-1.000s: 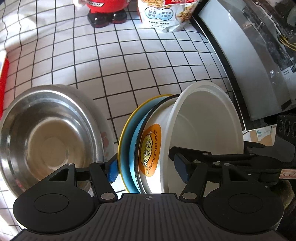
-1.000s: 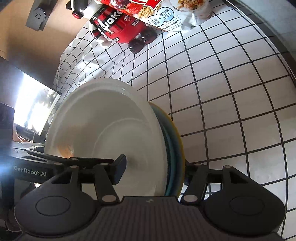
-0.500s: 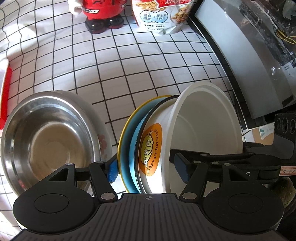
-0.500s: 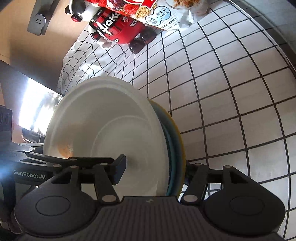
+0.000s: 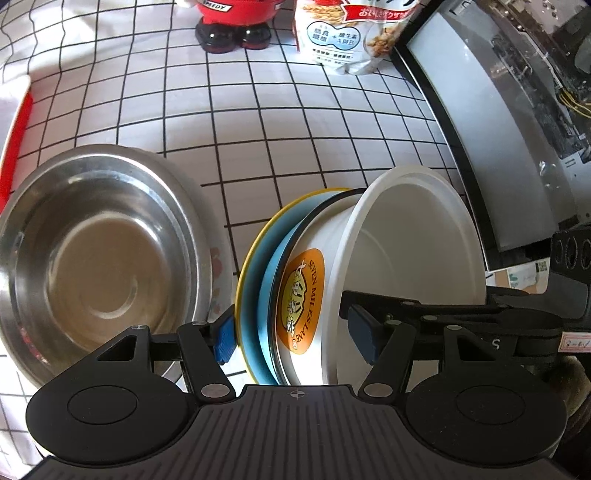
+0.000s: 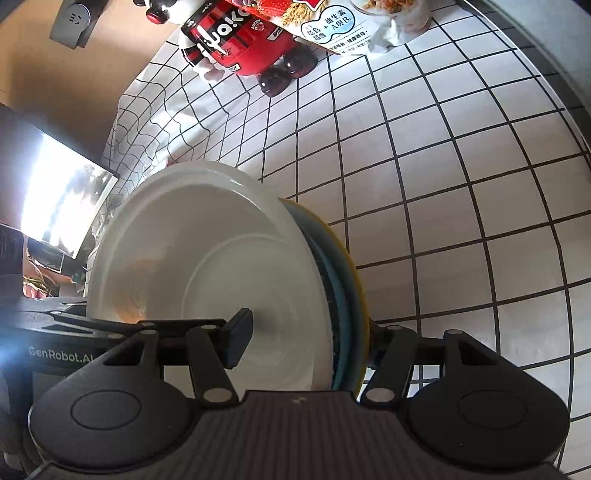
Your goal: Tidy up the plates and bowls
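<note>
A white bowl (image 5: 406, 240) with an orange label is nested on a blue plate (image 5: 264, 266) that lies on a yellow-rimmed plate, and the stack is tipped on edge above the checked cloth. My left gripper (image 5: 293, 336) is shut on the stack, with one blue pad behind the yellow plate and the other inside the bowl. My right gripper (image 6: 306, 343) is shut on the same white bowl (image 6: 207, 266) and plates from the opposite side; its far pad is hidden behind the yellow rim. A steel bowl (image 5: 99, 251) sits on a flowered plate to the left.
A red toy figure (image 5: 236, 22) and a cereal bag (image 5: 340, 37) stand at the back of the checked tablecloth (image 5: 258, 129). A grey monitor (image 5: 480, 129) runs along the right edge. A red-edged object (image 5: 14, 129) lies at the far left.
Both grippers keep the same hold on the stack. The table behind drifts slightly in both views.
</note>
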A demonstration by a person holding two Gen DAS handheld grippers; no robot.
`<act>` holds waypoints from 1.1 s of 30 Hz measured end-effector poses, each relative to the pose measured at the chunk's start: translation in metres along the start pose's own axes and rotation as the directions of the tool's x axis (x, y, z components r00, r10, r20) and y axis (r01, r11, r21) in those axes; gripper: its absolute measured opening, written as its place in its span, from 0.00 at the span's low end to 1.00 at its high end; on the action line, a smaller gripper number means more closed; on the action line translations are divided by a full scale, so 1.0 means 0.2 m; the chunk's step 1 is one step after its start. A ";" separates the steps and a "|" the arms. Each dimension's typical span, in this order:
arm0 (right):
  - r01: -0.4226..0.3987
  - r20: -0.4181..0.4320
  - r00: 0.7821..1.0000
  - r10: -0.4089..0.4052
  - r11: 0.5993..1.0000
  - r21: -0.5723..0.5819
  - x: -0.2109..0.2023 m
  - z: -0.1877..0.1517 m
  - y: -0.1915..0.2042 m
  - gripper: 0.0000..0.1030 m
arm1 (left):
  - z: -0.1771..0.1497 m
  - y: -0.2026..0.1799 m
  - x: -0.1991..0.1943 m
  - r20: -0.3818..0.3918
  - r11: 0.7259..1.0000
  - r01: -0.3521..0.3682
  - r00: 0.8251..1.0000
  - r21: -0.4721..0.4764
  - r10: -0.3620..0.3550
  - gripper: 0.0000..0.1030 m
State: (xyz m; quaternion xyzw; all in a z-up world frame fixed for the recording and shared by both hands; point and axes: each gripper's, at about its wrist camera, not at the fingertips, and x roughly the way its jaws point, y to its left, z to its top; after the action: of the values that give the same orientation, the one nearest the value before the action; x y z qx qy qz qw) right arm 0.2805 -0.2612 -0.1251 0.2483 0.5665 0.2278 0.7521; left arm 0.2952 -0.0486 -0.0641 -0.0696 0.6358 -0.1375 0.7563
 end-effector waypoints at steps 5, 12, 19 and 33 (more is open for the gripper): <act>0.017 -0.006 1.000 -0.017 1.000 0.008 0.00 0.01 0.01 0.59 | 0.00 0.03 0.00 -0.006 0.999 0.020 1.000 -0.031 -0.021 0.64; 0.054 0.026 0.998 -0.053 0.998 -0.037 0.00 0.09 0.07 0.58 | 0.04 0.08 0.00 0.012 0.997 0.047 0.999 -0.063 -0.047 0.64; 0.105 0.027 0.994 -0.103 0.991 -0.079 -0.01 0.16 0.06 0.58 | 0.07 0.06 0.05 0.004 0.996 0.060 0.998 -0.066 -0.060 0.62; 0.050 0.019 0.999 -0.049 0.997 -0.057 -0.02 0.15 0.00 0.62 | 0.11 0.00 0.05 -0.006 0.999 0.043 0.999 -0.007 -0.043 0.62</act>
State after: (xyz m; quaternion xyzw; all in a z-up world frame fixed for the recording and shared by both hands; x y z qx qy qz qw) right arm 0.3089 -0.2682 -0.1146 0.2145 0.5590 0.2232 0.7692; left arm 0.3175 -0.0522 -0.0694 -0.0855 0.6370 -0.1519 0.7509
